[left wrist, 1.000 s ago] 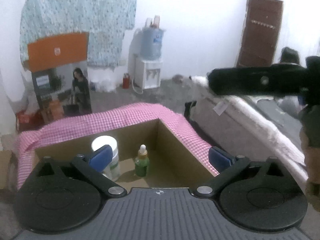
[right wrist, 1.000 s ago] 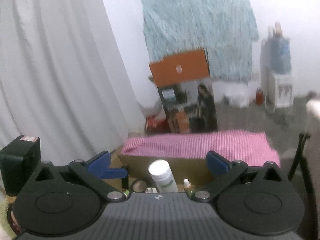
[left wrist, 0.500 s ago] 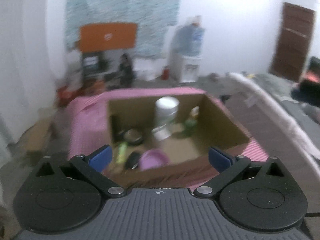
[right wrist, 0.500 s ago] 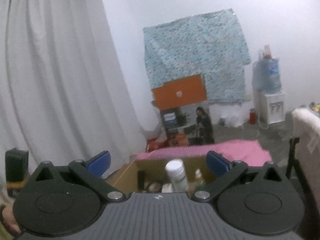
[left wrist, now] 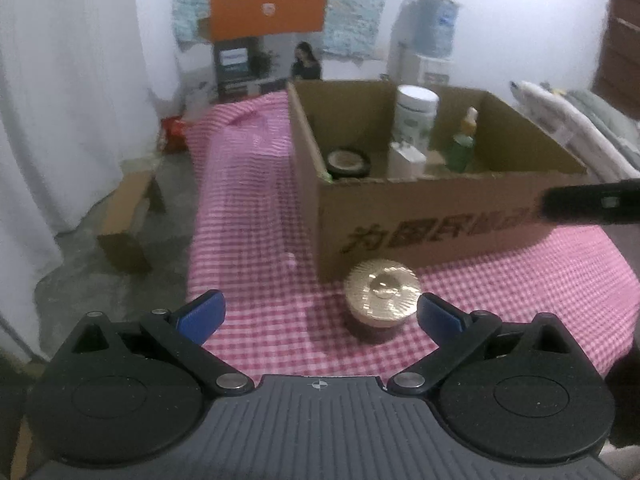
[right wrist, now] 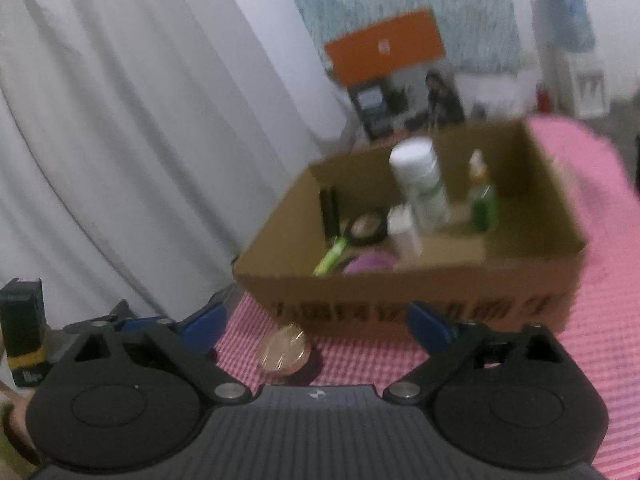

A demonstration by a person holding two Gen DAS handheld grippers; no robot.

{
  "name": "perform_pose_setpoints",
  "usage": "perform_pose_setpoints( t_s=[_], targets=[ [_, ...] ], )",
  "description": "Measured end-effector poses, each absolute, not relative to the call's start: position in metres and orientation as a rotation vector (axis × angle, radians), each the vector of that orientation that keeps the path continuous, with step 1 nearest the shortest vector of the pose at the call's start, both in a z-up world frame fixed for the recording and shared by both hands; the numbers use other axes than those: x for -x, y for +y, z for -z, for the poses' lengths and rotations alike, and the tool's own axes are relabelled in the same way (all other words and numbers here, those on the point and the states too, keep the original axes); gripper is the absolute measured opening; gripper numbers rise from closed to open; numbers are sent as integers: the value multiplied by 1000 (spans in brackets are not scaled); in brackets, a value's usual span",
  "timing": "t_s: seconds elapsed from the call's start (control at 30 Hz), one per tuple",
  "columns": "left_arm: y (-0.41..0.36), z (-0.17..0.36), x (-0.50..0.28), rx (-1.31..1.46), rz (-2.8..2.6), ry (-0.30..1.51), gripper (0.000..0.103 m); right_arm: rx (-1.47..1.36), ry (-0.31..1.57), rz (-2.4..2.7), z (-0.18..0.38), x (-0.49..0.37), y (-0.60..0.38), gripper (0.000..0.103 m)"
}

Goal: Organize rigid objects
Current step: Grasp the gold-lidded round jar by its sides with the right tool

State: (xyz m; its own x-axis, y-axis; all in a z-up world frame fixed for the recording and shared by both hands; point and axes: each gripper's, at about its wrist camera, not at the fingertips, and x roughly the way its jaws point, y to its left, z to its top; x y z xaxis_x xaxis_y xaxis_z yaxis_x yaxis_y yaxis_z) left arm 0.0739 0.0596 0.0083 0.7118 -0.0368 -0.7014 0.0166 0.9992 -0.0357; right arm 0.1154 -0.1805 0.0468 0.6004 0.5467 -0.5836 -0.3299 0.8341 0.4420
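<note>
A pink-and-white checked cloth (left wrist: 256, 208) covers the counter, which stands on a grey concrete floor (left wrist: 100, 280) in a white-walled room. Behind it lean an orange-topped printed carton (left wrist: 266, 40) and a pale blue patterned cloth (left wrist: 352, 8) hung on the wall; a white water dispenser with a blue bottle (left wrist: 430, 40) stands to the right.

On the cloth sits an open brown cardboard box with dark printed characters (left wrist: 420, 224). Inside it stand a white plastic jar with a green label (left wrist: 416, 114) and a small green dropper bottle (left wrist: 460, 148). Just in front of the box's near left corner sits the round dark jar with a ribbed gold lid (left wrist: 382, 300), on the cloth.

The left gripper (left wrist: 320, 314) has its blue-padded jaws spread wide, with nothing between them; the gold-lidded jar lies just ahead, nearer the right pad. The right gripper (right wrist: 316, 320) also has its jaws released and empty, and they have just been closing a little.

Only the left view shows a small cardboard piece on the floor (left wrist: 128, 216), a brown door (left wrist: 620, 32) and light bedding (left wrist: 572, 128) at the right. Only the right view shows a white curtain (right wrist: 140, 140), a black box with a yellow band (right wrist: 22, 340), and a green tube (right wrist: 330, 260) and purple object (right wrist: 370, 262) in the box.
</note>
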Motion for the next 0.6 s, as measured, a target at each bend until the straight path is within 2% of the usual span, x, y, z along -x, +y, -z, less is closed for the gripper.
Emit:
perform_pose_setpoints(
  t_s=[0.2, 0.27, 0.33, 0.5, 0.6],
  targets=[
    [43, 10, -84, 4, 123, 762, 96, -407, 940, -583, -3, -138, -154, 81],
    [39, 17, -91, -8, 131, 776, 90, -423, 986, -589, 10, -146, -146, 72],
    [36, 25, -96, -22, 143, 790, 79, -436, 1018, -586, 20, -152, -140, 66],
    [37, 36, -104, 28, 172, 830, 60, -458, 1068, -583, 37, -166, -132, 61],
    [37, 36, -103, 43, 176, 827, 58, -461, 1090, -583, 45, -171, -129, 56]
  ],
)
